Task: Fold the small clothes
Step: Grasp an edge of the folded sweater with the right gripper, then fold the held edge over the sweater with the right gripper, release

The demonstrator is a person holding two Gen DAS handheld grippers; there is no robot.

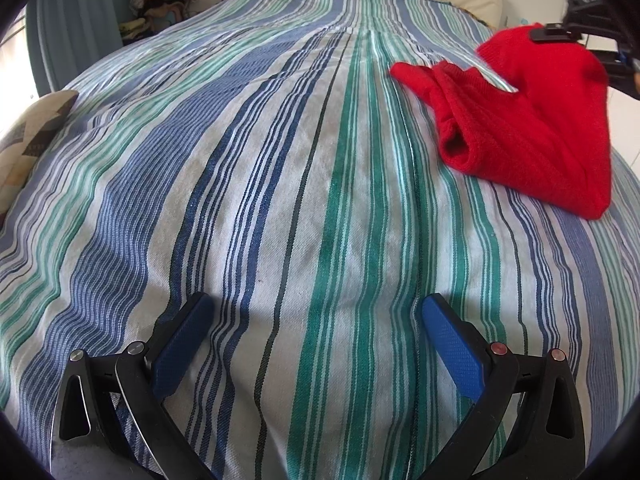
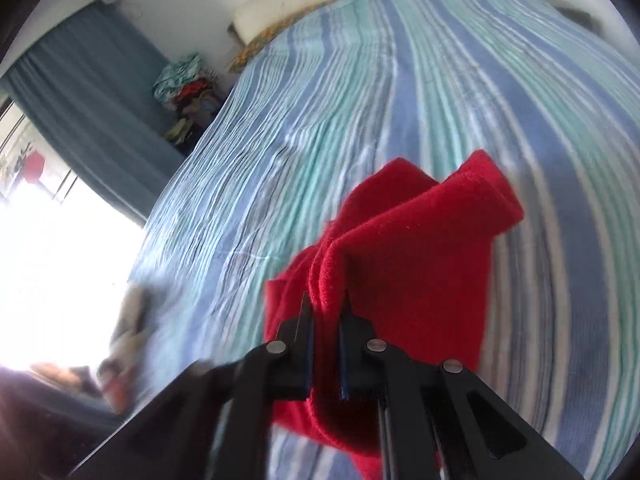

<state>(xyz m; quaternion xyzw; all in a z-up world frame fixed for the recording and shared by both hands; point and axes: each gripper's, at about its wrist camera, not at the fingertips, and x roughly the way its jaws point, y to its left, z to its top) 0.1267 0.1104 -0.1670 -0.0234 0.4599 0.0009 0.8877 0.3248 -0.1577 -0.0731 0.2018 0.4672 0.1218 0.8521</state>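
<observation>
I've got the right gripper (image 2: 326, 300) with its jaws clamped on an edge of the red garment (image 1: 532, 120), lifting it off the striped bed (image 1: 280, 160) to spread it, left gripper (image 1: 316, 320) waiting, jaws wide and empty.

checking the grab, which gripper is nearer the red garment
Right. The right gripper is shut on a fold of the red garment, lifting it. The left gripper is open over bare striped bedspread, apart from the garment, which lies off to its right.
</observation>
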